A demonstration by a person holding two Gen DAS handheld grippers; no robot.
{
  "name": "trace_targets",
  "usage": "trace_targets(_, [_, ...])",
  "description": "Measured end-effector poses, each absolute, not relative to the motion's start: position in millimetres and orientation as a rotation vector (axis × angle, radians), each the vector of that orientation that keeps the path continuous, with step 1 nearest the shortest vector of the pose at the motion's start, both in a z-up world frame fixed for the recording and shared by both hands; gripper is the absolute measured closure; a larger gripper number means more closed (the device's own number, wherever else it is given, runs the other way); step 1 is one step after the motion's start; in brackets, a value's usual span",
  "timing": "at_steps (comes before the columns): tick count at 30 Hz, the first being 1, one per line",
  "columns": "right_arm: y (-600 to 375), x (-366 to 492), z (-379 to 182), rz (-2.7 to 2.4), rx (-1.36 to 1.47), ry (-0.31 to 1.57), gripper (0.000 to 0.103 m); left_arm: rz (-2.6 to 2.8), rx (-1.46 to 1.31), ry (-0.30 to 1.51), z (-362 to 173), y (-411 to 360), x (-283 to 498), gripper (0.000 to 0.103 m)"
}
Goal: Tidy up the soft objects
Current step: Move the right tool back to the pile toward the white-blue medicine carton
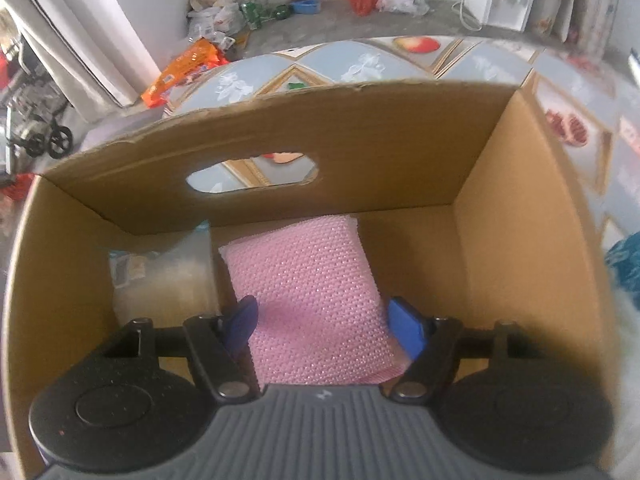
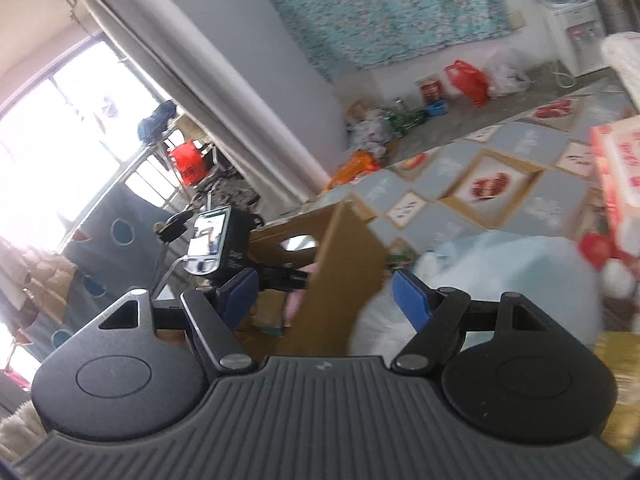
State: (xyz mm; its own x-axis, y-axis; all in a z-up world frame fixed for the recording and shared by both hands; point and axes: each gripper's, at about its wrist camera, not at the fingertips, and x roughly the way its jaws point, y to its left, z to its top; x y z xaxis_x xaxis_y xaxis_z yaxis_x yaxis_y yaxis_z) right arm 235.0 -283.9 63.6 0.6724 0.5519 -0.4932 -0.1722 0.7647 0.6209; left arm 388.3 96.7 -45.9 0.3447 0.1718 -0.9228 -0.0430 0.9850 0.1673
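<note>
Straddling a pink sponge (image 1: 316, 292) in the cardboard box (image 1: 360, 136), both grippers' fingers (image 1: 406, 326) stand open; no writing is legible.

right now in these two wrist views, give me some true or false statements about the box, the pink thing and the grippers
1. The pink textured pad lies inside the cardboard box. True.
2. The left gripper is shut tight with its blue fingers touching each other. False: the fingers stand apart, with the pad between them.
3. The box's far wall has an oval handle hole. True.
4. The right gripper carries a red bag. False: nothing is between its open fingers.
5. The box stands on bare wood. False: it stands on a patterned tablecloth.
</note>
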Motion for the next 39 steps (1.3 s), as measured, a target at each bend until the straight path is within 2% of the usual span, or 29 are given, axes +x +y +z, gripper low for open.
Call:
trace_targets(7, [-312, 218, 52, 0.399, 0.569, 0.709, 0.027, 0.171, 0.119, 1.231, -41, 102, 383, 0.027])
trace_targets(11, [-323, 208, 51, 0.393, 0.595, 0.705, 0.025, 0.165, 0.095, 1.218, -29, 102, 374, 0.019])
trace_targets(15, [-339, 187, 65, 0.372, 0.619, 0.659, 0.023, 0.183, 0.058, 1.161, -4, 108, 354, 0.017])
trace_targets(22, [-375, 132, 86, 0.325, 0.645, 0.563, 0.020, 0.155, -0.014, 0.970, 68, 107, 287, 0.017])
trace_targets(30, [-406, 68, 70, 0.272, 0.748, 0.511, 0.020, -0.097, 0.017, 0.710, 132, 53, 166, 0.009])
trace_targets(34, [-411, 44, 51, 0.272, 0.823, 0.490, 0.020, -0.254, 0.078, 0.619, 125, 4, 114, 0.007])
trace_targets(39, [-403, 37, 13, 0.289, 0.926, 0.514, 0.020, -0.421, 0.060, 0.593, 78, -55, 79, 0.007])
